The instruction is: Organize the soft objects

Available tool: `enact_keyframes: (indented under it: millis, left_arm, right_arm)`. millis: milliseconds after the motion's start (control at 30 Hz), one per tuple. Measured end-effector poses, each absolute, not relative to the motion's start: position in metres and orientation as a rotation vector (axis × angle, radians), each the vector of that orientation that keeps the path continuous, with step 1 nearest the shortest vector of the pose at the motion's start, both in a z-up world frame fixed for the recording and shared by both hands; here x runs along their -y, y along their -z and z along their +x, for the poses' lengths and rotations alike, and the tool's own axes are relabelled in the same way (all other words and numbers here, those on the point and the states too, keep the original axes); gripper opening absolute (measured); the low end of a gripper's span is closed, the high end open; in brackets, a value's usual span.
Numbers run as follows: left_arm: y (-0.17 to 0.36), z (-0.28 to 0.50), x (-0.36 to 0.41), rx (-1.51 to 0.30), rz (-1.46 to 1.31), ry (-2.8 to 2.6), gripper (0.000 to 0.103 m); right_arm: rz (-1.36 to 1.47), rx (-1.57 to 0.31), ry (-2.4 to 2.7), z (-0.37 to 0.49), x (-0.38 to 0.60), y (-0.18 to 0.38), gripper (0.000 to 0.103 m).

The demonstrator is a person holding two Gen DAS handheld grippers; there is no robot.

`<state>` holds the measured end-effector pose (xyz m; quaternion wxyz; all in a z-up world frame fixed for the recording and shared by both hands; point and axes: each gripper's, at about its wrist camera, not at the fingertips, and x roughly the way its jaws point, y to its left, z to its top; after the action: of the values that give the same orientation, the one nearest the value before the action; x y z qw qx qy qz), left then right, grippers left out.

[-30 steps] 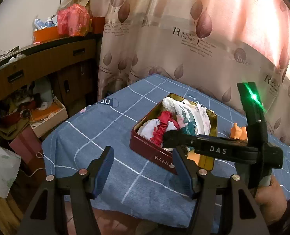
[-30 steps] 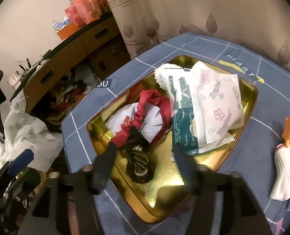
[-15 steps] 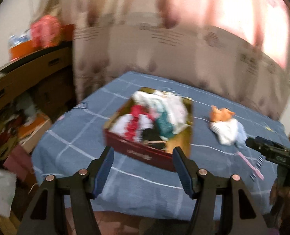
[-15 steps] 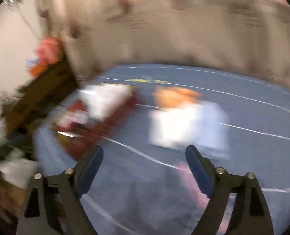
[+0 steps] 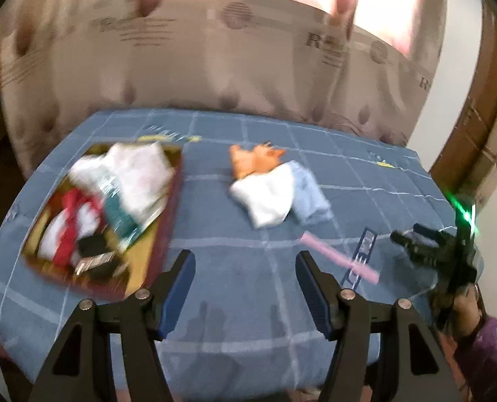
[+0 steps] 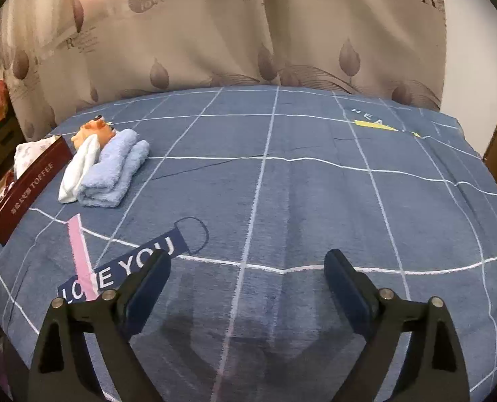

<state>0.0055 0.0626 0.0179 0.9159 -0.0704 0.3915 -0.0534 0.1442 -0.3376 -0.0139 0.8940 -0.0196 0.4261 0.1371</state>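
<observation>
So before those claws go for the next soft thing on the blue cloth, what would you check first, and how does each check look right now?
1. Right claw empty and open: ok; its jaws have just been opening, nothing between them.
2. Left claw empty and open: ok.
3. Soft things left outside the tin: ok; the blue towel, white cloth and orange toy lie together on the blue cloth.
4. Right claw lined up on that pile: not ok; the pile sits far to its left.
5. Room in the tin: cannot tell; it looks quite full and the view is blurred.
</observation>
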Motion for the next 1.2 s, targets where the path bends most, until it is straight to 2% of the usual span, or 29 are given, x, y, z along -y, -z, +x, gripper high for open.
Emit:
enact_keyframes:
  millis: [167,433,567,800,1200]
  left_arm:
    - [-0.030,0.071,-0.038,-0.811,-0.101,0.144,0.064]
    - [-0.013,0.186,-0.055,-1.008,-0.372,0.211,0.064]
    - [-0.018,0.221,-0.040,-1.017,-0.083,0.297,0.064]
    - [-0.009,0.225,0.000,-1.022,0.510,0.500,0.064]
    - [0.039,0.260,0.019,-1.122,0.748,0.579,0.063]
  right_arm:
    - [-0.004,-0.852,-0.334,0.141,0.338,0.009,0.093]
    - [0.012,-0.842,-0.382,0.136,0.340,0.011,0.094]
    - [0.021,-0.839,-0.399,0.135,0.341,0.011,0.097]
    - [0.038,-0.857,-0.409,0.140,0.342,0.013,0.098]
    - [0.066,-0.908,-0.408,0.150,0.345,0.020,0.099]
